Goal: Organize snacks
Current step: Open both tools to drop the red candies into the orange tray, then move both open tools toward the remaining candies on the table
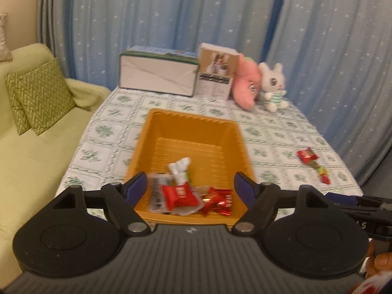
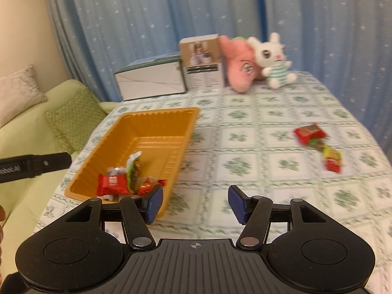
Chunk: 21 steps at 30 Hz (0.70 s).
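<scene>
Both grippers, left (image 1: 191, 191) and right (image 2: 194, 204), hold their fingers apart and empty above the bench (image 2: 269, 183). Several snacks already lie in the orange tray (image 1: 191, 127); 2 wrapped snacks (image 2: 318, 144) remain well apart, on the bench's right side. Judged step: between placements; next, the right gripper reaches over and closes on 1 wrapper.

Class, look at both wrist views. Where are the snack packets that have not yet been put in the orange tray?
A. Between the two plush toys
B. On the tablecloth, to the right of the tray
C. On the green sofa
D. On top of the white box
B: a few red and yellow packets lie on the patterned tablecloth, well right of the orange tray; the left wrist view shows the same.
</scene>
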Available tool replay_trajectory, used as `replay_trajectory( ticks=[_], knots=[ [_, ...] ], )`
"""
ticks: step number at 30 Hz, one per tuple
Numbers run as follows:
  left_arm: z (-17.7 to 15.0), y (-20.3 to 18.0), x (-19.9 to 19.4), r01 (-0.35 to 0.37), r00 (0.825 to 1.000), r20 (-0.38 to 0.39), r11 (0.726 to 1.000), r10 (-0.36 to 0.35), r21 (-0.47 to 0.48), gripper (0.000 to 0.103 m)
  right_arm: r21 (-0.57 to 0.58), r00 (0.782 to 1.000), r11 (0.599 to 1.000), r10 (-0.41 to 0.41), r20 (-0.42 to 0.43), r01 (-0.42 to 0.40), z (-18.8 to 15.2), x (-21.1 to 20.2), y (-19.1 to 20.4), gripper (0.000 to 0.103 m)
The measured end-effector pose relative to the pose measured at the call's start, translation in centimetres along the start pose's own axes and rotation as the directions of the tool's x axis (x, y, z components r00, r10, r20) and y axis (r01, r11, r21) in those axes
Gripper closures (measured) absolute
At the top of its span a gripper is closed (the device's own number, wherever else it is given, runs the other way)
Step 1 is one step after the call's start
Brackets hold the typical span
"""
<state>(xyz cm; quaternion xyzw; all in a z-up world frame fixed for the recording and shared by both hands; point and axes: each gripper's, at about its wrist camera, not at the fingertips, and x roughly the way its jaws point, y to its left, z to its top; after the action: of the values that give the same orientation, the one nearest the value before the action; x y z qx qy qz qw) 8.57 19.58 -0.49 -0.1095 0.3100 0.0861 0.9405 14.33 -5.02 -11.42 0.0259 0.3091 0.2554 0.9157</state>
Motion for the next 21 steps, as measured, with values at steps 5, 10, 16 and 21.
replay_trajectory(
  ticks=[5, 10, 16, 21],
  knots=[
    [-0.4, -3.4, -1.4, 0.047, 0.999, 0.008, 0.999, -0.047, 0.021, 0.022, 0.028, 0.999, 0.998, -0.048, 0.012, 0.048, -0.7, -2.7, -1.8, 0.042],
    [-1.2, -7.1, -2.2, 0.083, 0.997, -0.002, 0.995, -0.083, 0.051, 0.016, 0.114, 0.995, 0.988, -0.104, 0.006, 0.102, -1.9, -5.0, -4.5, 0.042],
    [-2.6, -10.8, -2.9, 0.11, 0.994, -0.026, 0.991, -0.109, 0.079, 0.013, 0.167, 0.991, 0.977, -0.135, 0.019, 0.13, -2.2, -8.1, -7.2, 0.042],
    [-3.0, -13.4, -3.4, 0.124, 0.992, -0.022, 0.987, -0.123, 0.098, 0.013, 0.176, 0.986, 0.972, -0.166, 0.034, 0.158, -2.2, -10.6, -9.0, 0.042]
  ],
)
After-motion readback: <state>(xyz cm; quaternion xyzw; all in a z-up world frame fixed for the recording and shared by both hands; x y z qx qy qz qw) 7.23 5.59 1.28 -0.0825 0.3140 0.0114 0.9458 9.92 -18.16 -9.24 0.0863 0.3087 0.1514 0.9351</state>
